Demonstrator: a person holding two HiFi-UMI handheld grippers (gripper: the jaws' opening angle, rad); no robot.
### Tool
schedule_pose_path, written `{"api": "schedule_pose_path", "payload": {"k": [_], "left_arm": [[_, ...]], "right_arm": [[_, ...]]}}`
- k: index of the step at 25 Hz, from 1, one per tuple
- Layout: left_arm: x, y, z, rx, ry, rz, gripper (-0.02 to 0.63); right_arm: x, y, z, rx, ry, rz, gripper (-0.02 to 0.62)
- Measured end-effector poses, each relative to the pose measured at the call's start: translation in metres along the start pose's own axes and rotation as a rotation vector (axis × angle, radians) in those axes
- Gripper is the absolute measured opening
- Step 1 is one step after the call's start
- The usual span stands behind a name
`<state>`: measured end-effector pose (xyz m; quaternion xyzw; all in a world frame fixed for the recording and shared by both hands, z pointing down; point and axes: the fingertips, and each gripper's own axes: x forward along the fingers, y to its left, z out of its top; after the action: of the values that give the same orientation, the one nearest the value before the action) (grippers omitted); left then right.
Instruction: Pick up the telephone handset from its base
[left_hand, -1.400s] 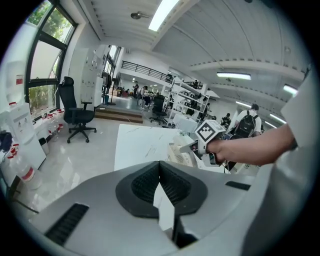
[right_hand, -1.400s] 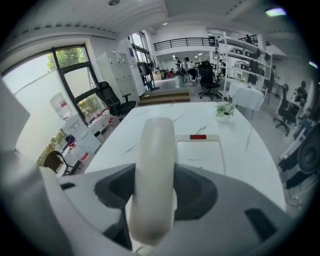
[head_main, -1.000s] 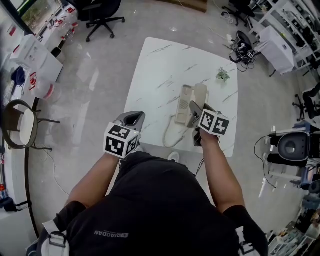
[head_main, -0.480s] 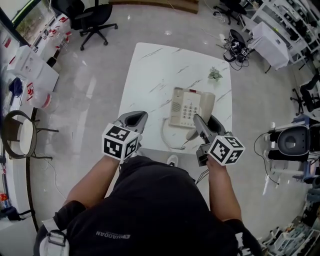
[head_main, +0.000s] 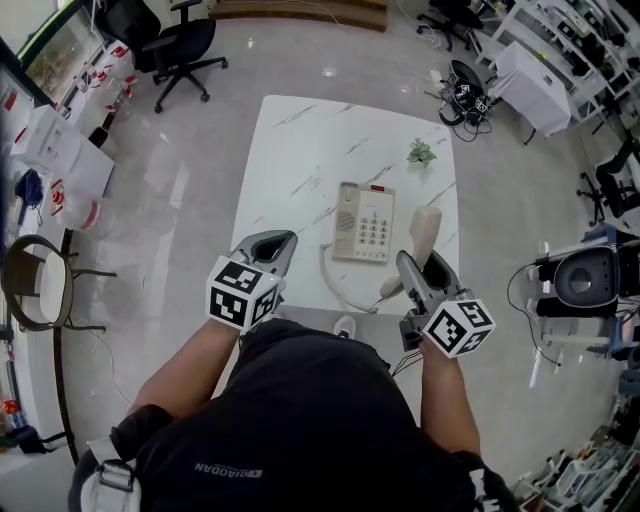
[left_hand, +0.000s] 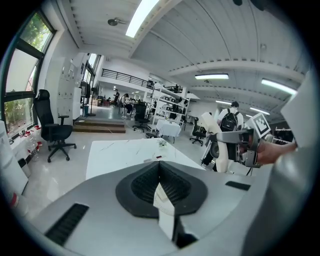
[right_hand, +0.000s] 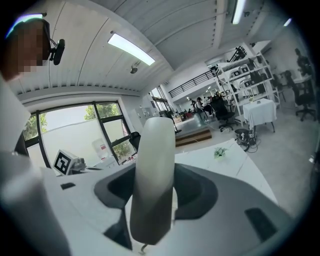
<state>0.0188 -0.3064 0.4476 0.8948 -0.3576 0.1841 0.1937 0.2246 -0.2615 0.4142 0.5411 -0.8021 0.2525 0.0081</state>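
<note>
From the head view I look steeply down on a white marble-patterned table (head_main: 310, 150) on a glossy floor, with a black office chair (head_main: 175, 45) beyond its far left corner. My own dark-shirted torso (head_main: 300, 420) hides the table's near edge.

The beige telephone base (head_main: 362, 222) sits flat near the middle of the table, keypad showing, its cradle empty. Neither gripper view shows the base clearly.

The left gripper (head_main: 272, 243) hovers near the table's near left edge, well apart from the phone. Its own view shows the two dark pads pressed together with nothing between them, and its grey body fills the lower half of that view.

The right gripper (head_main: 425, 272) is just right of the base. From above I see only that the handset (head_main: 425, 228) runs along its jaws. The right gripper view shows what that angle does not: both jaws are clamped on the handset's lower part, and the handset stands upright, blocking the centre of the view. The left gripper view catches it from the side, held above the tabletop and off the base.

The coiled cord (head_main: 332, 280) loops from the base's near left side across to the handset's lower end.

A small green plant (head_main: 421, 152) stands near the table's far right edge.
</note>
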Motion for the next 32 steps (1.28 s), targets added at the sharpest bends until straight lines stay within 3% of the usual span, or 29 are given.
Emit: {"api": "schedule_pose_path", "payload": {"k": [32], "left_arm": [[0.000,0.001,-0.004,-0.001,0.011,0.017,0.000]], "right_arm": [[-0.003,-0.014,-0.025,0.033,0.023,-0.029,0.221]]}}
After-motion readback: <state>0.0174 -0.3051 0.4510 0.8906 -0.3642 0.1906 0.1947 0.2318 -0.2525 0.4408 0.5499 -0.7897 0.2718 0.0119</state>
